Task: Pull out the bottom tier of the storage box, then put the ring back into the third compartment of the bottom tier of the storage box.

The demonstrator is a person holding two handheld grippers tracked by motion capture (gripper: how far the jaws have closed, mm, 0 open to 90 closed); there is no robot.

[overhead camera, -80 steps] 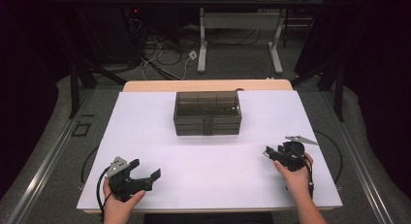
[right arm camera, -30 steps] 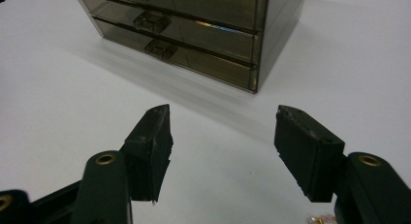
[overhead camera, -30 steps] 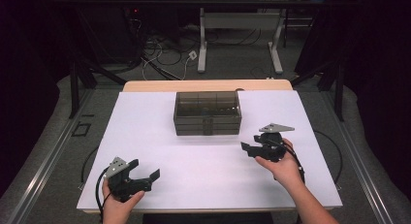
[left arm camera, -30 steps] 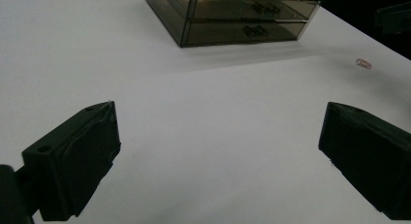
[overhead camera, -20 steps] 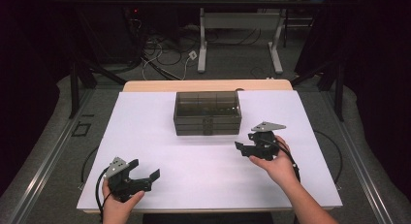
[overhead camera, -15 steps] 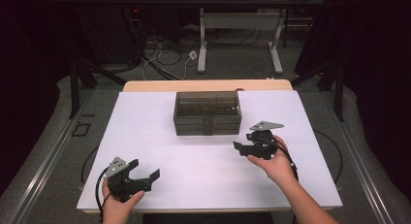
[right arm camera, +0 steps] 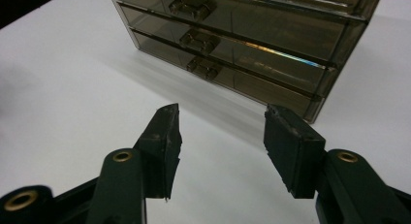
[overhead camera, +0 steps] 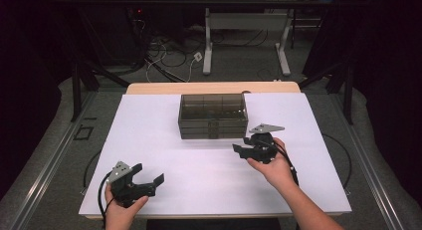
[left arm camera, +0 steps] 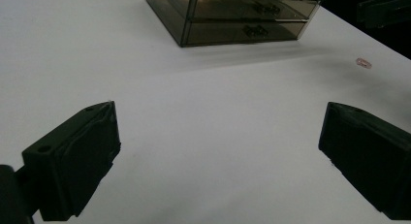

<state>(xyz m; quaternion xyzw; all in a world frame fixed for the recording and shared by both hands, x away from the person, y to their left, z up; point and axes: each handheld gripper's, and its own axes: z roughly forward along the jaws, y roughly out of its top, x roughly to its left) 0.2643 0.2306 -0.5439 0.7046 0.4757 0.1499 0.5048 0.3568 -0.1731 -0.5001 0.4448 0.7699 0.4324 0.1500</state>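
A smoky see-through drawer box (overhead camera: 213,115) with three stacked drawers stands at the middle of the white table. My right gripper (overhead camera: 243,146) hovers just off the box's front right corner, pointing left along its front. In the right gripper view the drawer handles (right arm camera: 200,40) lie ahead and to the left of my right gripper (right arm camera: 222,115). Its jaws have just been closing and still stand apart with nothing between them. My left gripper (overhead camera: 149,173) rests near the front left edge, open wide and empty. From the left gripper (left arm camera: 220,122) the drawer box (left arm camera: 232,15) is far ahead.
The white table top (overhead camera: 164,115) ends in a wooden strip behind the box. A tiny pinkish bit (left arm camera: 363,63) lies on the table to the right in the left gripper view. Beyond the table are desk legs (overhead camera: 208,51) and cables on the floor.
My right gripper has slid left toward the drawer box's front, and its jaws stand narrower than before. The left gripper has stayed put.
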